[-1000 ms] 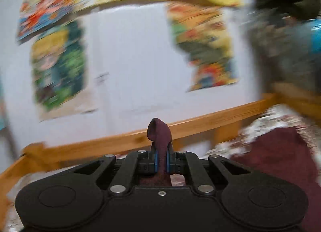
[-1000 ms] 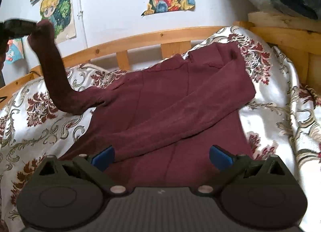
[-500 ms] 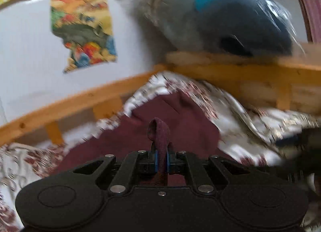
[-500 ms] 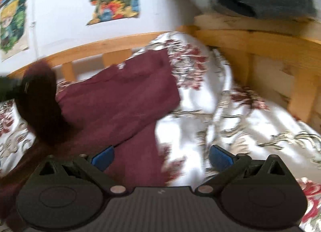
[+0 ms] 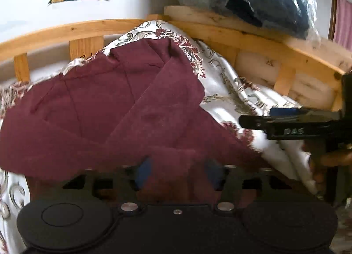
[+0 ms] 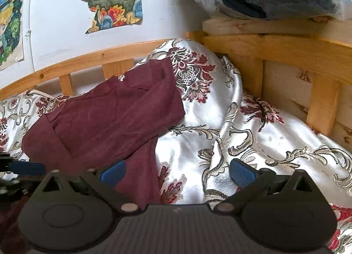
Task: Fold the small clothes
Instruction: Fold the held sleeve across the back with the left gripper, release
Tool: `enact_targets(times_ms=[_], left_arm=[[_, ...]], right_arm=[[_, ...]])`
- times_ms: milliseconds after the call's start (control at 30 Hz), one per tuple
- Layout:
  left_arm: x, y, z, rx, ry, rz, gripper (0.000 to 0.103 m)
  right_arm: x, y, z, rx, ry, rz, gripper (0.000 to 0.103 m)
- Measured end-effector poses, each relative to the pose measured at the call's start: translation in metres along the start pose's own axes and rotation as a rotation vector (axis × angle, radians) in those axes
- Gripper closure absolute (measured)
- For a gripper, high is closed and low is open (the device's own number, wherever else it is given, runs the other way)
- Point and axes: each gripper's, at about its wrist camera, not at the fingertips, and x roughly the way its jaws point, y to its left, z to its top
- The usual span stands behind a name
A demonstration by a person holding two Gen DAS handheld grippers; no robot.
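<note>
The maroon top (image 6: 105, 119) is lying on the flowery bedspread (image 6: 253, 135), stretching toward 1 o'clock. Left claw (image 5: 178, 172) is opening, sleeve cloth sitting loose between. Right claw (image 6: 176, 172) is hanging apart, empty.

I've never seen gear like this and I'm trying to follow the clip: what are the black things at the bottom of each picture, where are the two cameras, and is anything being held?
No robot here: a person holds a hand-held two-finger gripper in each hand, and each carries a wide-angle camera looking along its fingers. One picture is the left gripper's view, the other the right gripper's. The black shapes at the bottom are the grippers' own bodies; the blue bits are finger pads.

On the flowered satin bedspread, inside a wooden bed frame, lies a dark red garment with a sleeve folded across it.

The left jaws are opening, with red cloth lying loose between them. The right jaws stand wide open, holding nothing.
</note>
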Motion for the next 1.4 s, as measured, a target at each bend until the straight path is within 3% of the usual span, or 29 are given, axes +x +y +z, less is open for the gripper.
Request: enact_targets(times_ms=[67,200,400,567,667,767,833,933,1000,1067,1400], left_arm=[[-0.012,0.001,-0.003,-0.016,-0.013,-0.015,0.020],[-0.034,0.006,-0.010,-0.028,-0.009,-0.026,0.012],[-0.038,0.038,-0.013,-0.046,0.035,0.181,0.006],[-0.023,0.088,0.007,-0.109,-0.008,0.297,0.006],[-0.001,0.116,0.025,-0.139,-0.008,0.341,0.006],[0.026,0.139,0.040,-0.157,0.051,0.368,0.008],[0.041,0.151,0.045,-0.169,0.093,0.367,0.009],[0.061,0.164,0.044,-0.190,0.172,0.359,0.013],[0.067,0.165,0.040,-0.176,0.192,0.359,0.013],[0.071,0.163,0.038,-0.160,0.190,0.365,0.012],[0.085,0.156,0.031,-0.086,0.203,0.398,0.008]], right_arm=[[0.001,0.003,0.000,-0.011,-0.001,0.008,0.000],[0.003,0.014,-0.004,-0.044,0.005,0.036,0.000],[0.009,0.044,-0.016,-0.138,0.029,0.100,0.000],[0.011,0.081,-0.029,-0.263,0.021,0.143,0.001],[0.003,0.108,-0.036,-0.371,-0.033,0.214,0.013],[0.003,0.132,-0.042,-0.450,-0.028,0.288,0.031],[0.008,0.146,-0.045,-0.478,-0.016,0.314,0.036],[0.021,0.164,-0.051,-0.547,0.034,0.310,0.061],[0.028,0.167,-0.056,-0.567,0.079,0.299,0.086],[0.029,0.168,-0.057,-0.562,0.089,0.321,0.096],[0.011,0.172,-0.062,-0.630,0.132,0.377,0.098]])
